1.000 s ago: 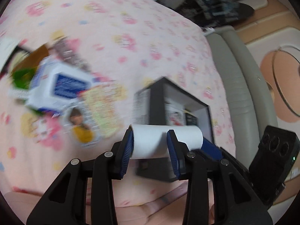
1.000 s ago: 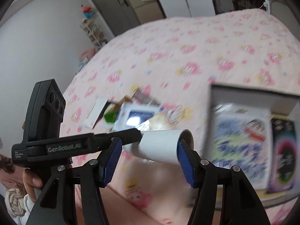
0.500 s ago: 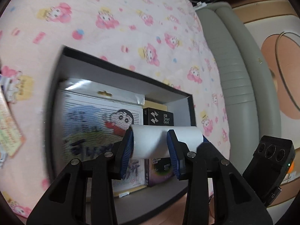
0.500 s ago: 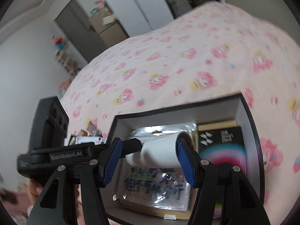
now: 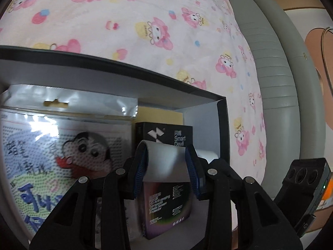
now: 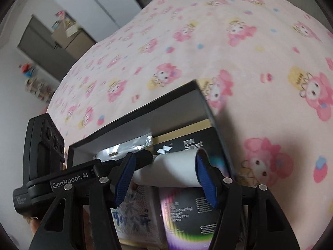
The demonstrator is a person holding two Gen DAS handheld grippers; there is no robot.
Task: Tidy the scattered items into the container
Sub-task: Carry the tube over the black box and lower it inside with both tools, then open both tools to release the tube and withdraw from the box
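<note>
A white roll [image 5: 166, 162] is held across the open black box [image 5: 223, 129] on the pink bed. My left gripper [image 5: 167, 164] is shut on its middle. My right gripper [image 6: 165, 175] is closed around the same white roll [image 6: 170, 170] lengthwise, blue pads at each end. The roll hangs just above the box contents: a cartoon bead-art pack [image 5: 62, 156] at the left and a black screen-protector box [image 5: 166, 208] at the right. The black box [image 6: 206, 104] also shows in the right wrist view.
A pink cartoon-print blanket [image 5: 145, 20] covers the bed all round the box. A grey padded bed edge [image 5: 274, 62] runs along the right. In the right wrist view a wardrobe and doorway [image 6: 62, 31] stand at the far end of the room.
Both grippers have carried the white roll from beside the scattered pile over to the box and lowered it closer to the contents. The pile has left both views.
</note>
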